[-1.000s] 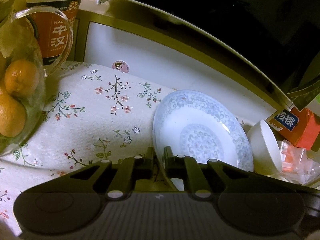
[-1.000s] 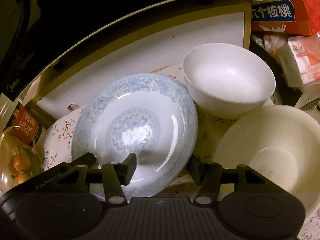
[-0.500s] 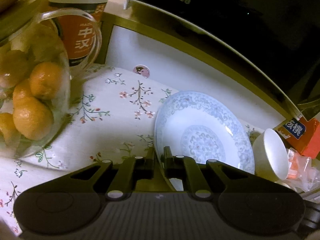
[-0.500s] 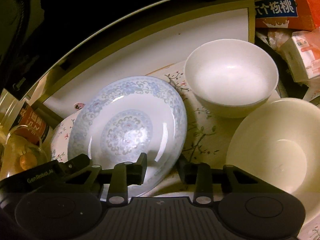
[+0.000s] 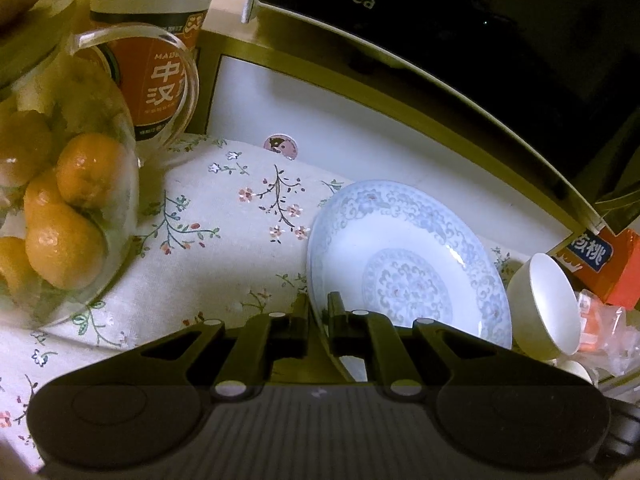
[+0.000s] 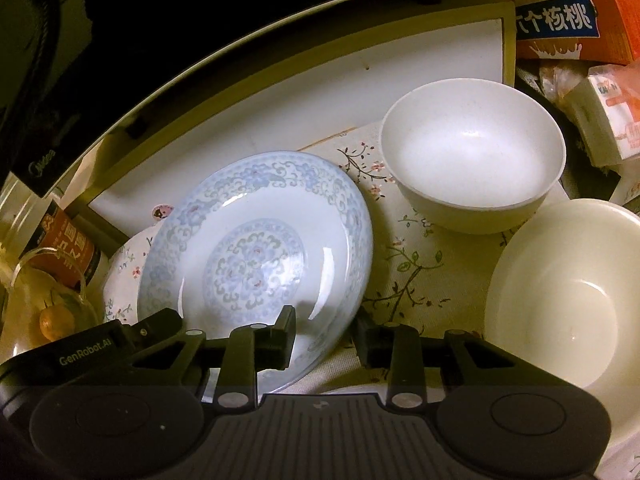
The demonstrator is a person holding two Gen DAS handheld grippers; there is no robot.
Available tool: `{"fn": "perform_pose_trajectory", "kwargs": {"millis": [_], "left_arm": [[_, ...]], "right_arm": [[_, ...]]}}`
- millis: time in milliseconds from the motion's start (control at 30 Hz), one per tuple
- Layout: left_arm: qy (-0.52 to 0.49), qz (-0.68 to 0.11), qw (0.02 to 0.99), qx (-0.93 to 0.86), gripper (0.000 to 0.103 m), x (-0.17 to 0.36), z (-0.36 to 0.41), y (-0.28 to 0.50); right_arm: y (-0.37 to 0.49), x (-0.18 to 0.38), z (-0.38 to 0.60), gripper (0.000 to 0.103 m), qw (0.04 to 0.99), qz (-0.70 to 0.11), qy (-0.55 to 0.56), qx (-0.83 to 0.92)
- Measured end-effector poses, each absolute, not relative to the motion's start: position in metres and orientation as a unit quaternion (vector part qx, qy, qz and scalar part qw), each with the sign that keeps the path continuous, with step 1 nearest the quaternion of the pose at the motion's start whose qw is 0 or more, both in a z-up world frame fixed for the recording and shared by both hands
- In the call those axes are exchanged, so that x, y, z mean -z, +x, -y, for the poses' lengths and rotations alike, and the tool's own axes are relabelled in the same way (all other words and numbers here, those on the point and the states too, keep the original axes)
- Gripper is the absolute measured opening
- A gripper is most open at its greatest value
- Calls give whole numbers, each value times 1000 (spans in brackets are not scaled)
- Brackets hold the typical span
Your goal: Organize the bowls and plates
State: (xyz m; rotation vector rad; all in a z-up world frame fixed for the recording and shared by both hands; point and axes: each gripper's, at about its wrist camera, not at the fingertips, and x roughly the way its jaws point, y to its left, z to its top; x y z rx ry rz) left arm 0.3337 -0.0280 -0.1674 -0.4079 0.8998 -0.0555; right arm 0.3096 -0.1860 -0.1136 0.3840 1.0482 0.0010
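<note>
My left gripper (image 5: 318, 312) is shut on the near rim of a blue-patterned plate (image 5: 404, 256) and holds it tilted above the floral cloth (image 5: 208, 216). The same plate (image 6: 256, 248) fills the left of the right wrist view, with the left gripper's body at its lower left. My right gripper (image 6: 326, 332) is open and empty, its left finger over the plate's edge. A white bowl (image 6: 472, 152) stands behind on the right, and a larger cream bowl (image 6: 568, 292) sits at the right edge. The white bowl also shows in the left wrist view (image 5: 548, 304).
A glass jar of oranges (image 5: 60, 200) and an orange-labelled cup (image 5: 156, 56) stand at the left. A black Midea appliance (image 5: 440, 32) sits on a white shelf behind. An orange carton (image 6: 576, 16) and small packets (image 6: 608, 120) crowd the right.
The plate, held by my left gripper, has moved left toward the jar of oranges and away from the white bowl. My right gripper has narrowed a little but stays open.
</note>
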Motion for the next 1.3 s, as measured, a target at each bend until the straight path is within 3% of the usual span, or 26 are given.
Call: {"fn": "perform_pose_trajectory", "kwargs": {"millis": [233, 1300], "left_arm": [[-196, -430, 881, 17, 7, 159, 26, 330], [-197, -388, 900, 20, 8, 68, 17, 220]], "right_arm": [[307, 110, 191, 17, 843, -498, 204, -8], [252, 56, 204, 17, 857, -471, 204, -46]]}}
